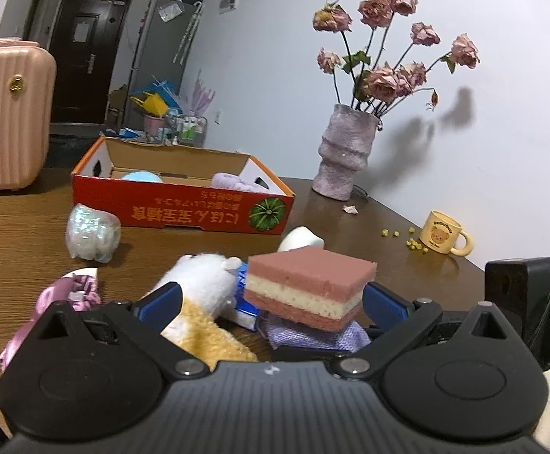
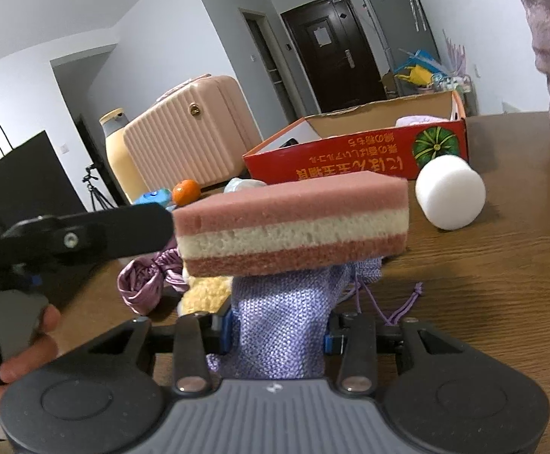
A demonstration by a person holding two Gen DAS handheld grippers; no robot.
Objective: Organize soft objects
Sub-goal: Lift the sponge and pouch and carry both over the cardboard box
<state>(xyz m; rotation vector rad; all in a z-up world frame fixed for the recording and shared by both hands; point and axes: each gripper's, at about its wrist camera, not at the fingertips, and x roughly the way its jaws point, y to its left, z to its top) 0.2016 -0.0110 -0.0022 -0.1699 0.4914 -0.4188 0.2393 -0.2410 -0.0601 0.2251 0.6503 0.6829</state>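
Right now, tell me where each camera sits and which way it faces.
Left wrist view: sits on the left gripper, low over the table, facing the vase and wall; its blue fingers show, spread wide.
Right wrist view: sits on the right gripper, facing the door and suitcase; its fingers pinch a purple pouch; the person's hand shows.
Shared: sponge, red box, white foam roll.
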